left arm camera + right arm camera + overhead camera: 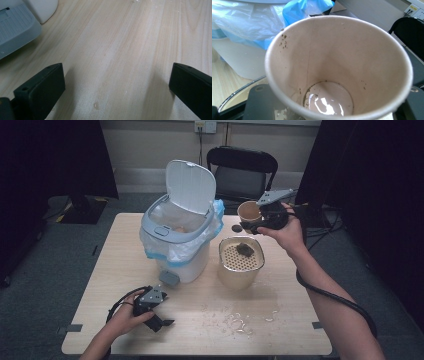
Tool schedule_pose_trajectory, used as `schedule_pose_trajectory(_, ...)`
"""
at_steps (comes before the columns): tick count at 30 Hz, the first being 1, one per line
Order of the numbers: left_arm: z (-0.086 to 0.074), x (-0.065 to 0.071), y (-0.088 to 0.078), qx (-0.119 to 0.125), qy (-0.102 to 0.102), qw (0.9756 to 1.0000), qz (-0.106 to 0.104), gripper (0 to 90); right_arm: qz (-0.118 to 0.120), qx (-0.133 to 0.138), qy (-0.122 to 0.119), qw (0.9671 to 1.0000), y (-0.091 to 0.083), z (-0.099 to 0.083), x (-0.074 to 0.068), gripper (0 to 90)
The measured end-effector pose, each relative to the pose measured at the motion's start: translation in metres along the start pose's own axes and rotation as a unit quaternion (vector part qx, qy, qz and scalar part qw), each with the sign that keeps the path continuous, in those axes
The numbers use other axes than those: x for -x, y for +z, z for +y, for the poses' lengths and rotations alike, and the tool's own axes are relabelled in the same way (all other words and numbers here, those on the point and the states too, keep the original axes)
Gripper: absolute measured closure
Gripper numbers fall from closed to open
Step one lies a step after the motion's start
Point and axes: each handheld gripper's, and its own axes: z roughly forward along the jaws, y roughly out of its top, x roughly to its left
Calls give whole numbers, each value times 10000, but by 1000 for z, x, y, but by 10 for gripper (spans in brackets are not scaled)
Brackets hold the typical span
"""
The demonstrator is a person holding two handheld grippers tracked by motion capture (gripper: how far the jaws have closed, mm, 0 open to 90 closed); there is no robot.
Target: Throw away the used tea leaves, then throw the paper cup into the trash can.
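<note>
My right gripper (260, 220) is shut on a paper cup (249, 212), held in the air above the far rim of a metal bowl with a perforated strainer (241, 261). A dark wet clump (245, 249) lies on the strainer. Seen close in the right gripper view, the paper cup (337, 67) holds a little liquid and dark specks at its bottom. My left gripper (162, 317) rests near the table's front left, open with nothing between its jaws. In the left gripper view, its fingers (41, 88) frame bare wood.
A white pedal bin (177, 232) with its lid up and a blue-edged bag stands left of the bowl; its pedal (15, 30) is close to my left gripper. Spilled drops (240, 320) lie on the front of the table. A black chair (242, 170) stands behind. A small dark lid (236, 228) lies near the bin.
</note>
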Motion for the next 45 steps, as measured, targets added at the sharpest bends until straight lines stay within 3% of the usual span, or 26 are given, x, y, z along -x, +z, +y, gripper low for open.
schedule_pose_trajectory(19, 0, 0, 0, 2, -1, 10000, 1, 0, 264, -4, -29, 9996, -2, 19, -6, 314)
schedule_pose_trajectory(27, 0, 0, 0, -2, -1, 10000, 0, 0, 325, 130, 31, 9994, -5, 29, -5, 313)
schedule_pose_trajectory(45, 0, 0, 0, 0, 0, 10000, 1, 0, 422, 129, -146, 9989, -10, 58, -12, 312)
